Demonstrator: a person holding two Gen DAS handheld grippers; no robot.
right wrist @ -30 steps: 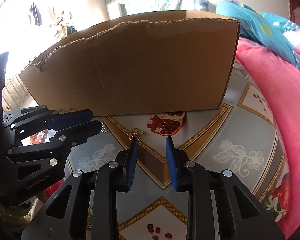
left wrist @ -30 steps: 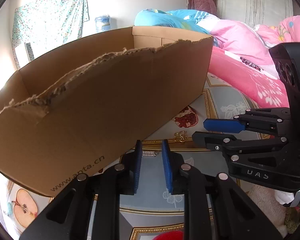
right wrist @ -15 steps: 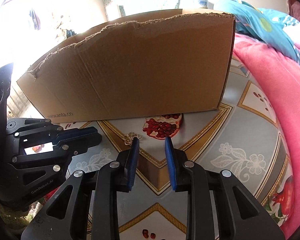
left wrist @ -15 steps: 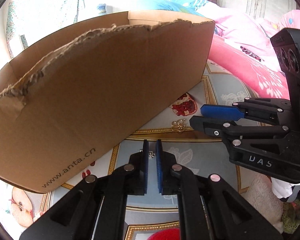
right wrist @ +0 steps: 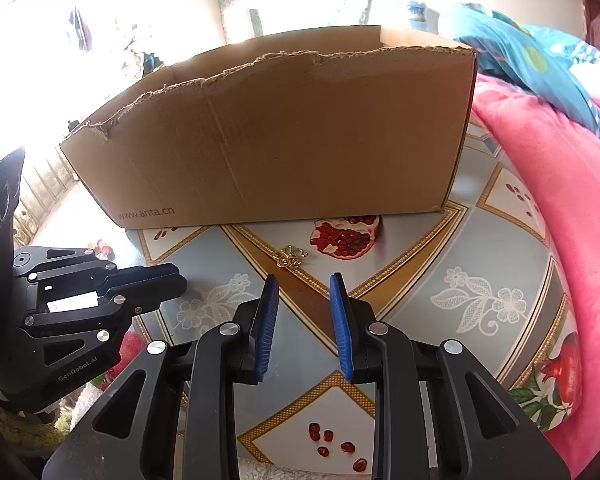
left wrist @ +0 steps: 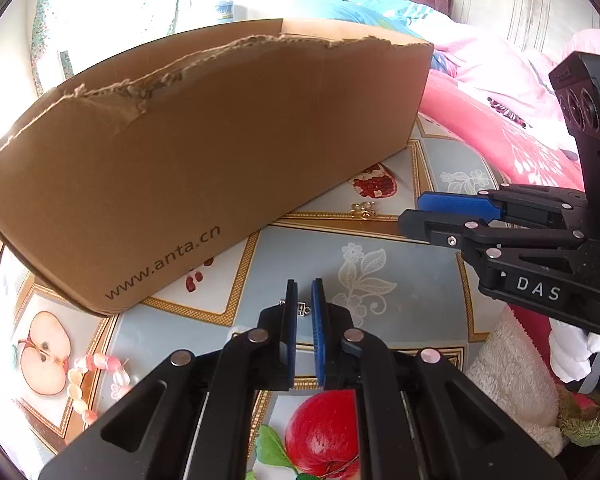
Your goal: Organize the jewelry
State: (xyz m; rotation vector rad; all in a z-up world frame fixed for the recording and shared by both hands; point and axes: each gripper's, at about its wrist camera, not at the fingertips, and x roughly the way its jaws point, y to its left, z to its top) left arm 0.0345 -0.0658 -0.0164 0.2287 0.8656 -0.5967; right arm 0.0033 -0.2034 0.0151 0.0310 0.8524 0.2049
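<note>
My left gripper (left wrist: 304, 284) is shut on a small silver jewelry piece (left wrist: 301, 309) and holds it above the patterned tablecloth. A small gold jewelry piece (right wrist: 291, 257) lies on the cloth next to the pomegranate print; it also shows in the left wrist view (left wrist: 362, 210). My right gripper (right wrist: 302, 280) is open and empty, just short of the gold piece. A torn open cardboard box (right wrist: 284, 140) stands behind both grippers; it fills the left wrist view (left wrist: 204, 152). A pink bead bracelet (left wrist: 88, 376) lies at the cloth's left.
A pink quilt (right wrist: 560, 208) and bedding lie along the right side of the table. A white fluffy cloth (left wrist: 508, 376) lies at the near right edge. The left gripper's body (right wrist: 76, 312) sits low at the left of the right wrist view.
My left gripper closed on the small silver piece and lifted it back from the box. My right gripper stayed open and drew back a little from the gold piece.
</note>
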